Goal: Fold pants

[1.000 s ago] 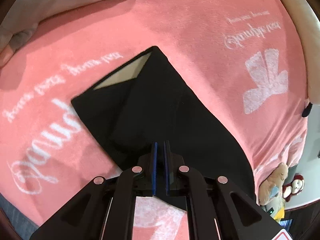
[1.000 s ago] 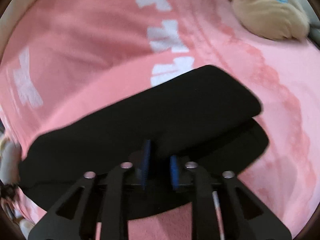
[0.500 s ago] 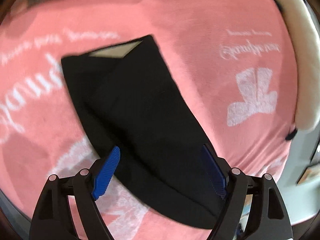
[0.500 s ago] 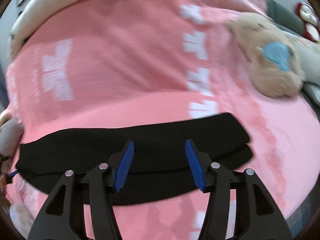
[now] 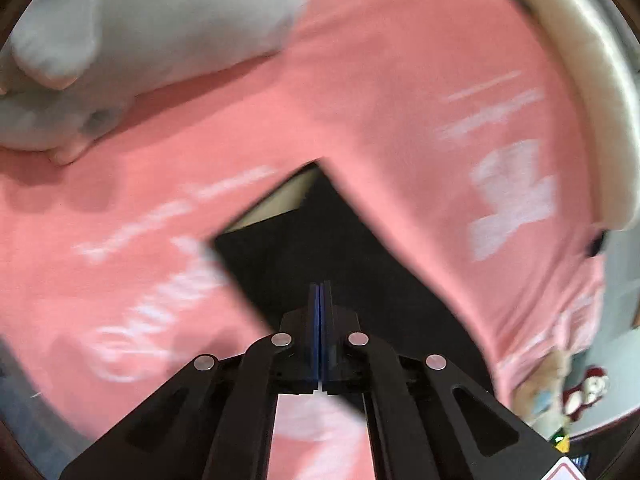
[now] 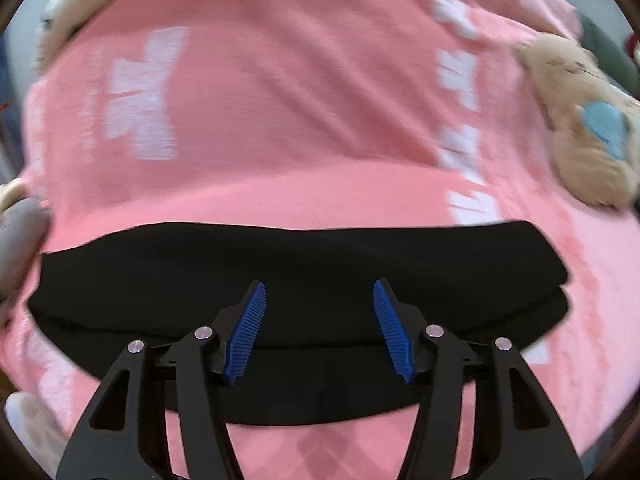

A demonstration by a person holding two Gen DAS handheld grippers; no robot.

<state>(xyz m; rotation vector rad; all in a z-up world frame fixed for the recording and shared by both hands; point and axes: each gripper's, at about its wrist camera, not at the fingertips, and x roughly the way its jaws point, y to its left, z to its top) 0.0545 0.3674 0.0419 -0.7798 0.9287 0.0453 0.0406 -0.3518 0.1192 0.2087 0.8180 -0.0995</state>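
Closed again, left gripper (image 5: 321,292) jaws hover over smooth black pants (image 5: 340,248).

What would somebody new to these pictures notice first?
The folded black pants stand out, lying as a dark band across the middle of the pink blanket with white lettering. The right tool hangs over them with its blue pads spread, while the left tool has its pads pressed together above the same pants. A tan plush toy lies at the blanket's right edge in the right wrist view.
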